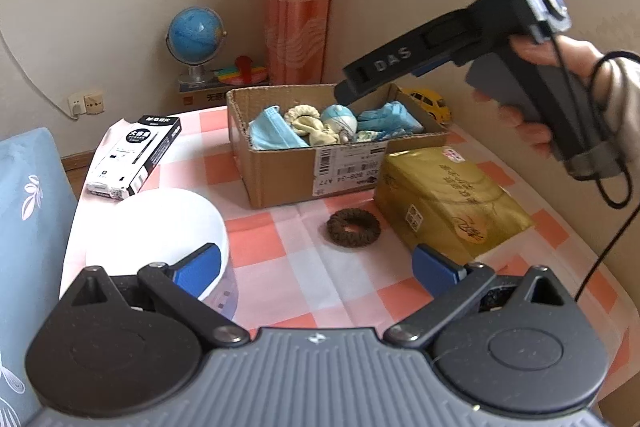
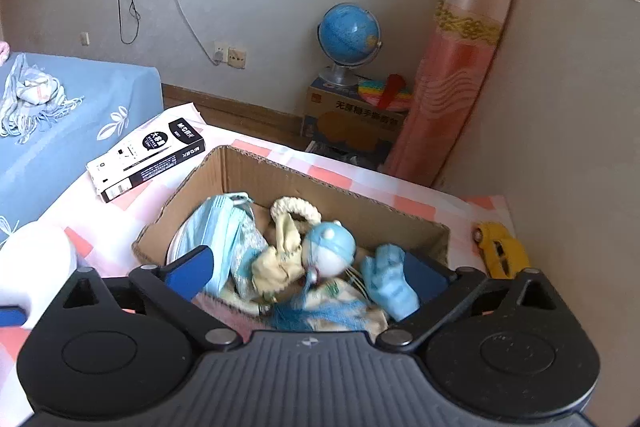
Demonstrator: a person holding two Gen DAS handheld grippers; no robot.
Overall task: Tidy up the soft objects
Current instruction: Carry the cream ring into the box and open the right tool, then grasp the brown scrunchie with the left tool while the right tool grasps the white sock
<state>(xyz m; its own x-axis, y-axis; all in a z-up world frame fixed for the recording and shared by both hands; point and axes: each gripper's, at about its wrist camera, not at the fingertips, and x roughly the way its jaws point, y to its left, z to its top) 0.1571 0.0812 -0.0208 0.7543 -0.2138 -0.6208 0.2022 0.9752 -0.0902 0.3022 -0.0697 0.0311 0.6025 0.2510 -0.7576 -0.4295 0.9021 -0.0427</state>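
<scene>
An open cardboard box (image 1: 280,179) (image 2: 240,171) stands on the checked tablecloth. It holds a blue face mask (image 1: 272,131) (image 2: 220,227), a cream cloth piece (image 1: 308,125) (image 2: 286,247), a blue-and-white plush doll (image 1: 339,119) (image 2: 330,251) and a light blue soft piece (image 1: 390,119) (image 2: 390,279). My right gripper (image 2: 308,275) (image 1: 352,87) hangs open just above the box, its pads touching nothing. A brown scrunchie (image 1: 353,227) lies on the cloth in front of the box. My left gripper (image 1: 318,267) is open and empty, a little short of the scrunchie.
A gold packet (image 1: 444,203) lies right of the scrunchie, a white bowl (image 1: 160,227) to its left. A black-and-white carton (image 1: 136,155) sits at the table's left edge and a yellow toy car (image 2: 500,251) behind the box. A globe (image 2: 348,31) stands beyond the table.
</scene>
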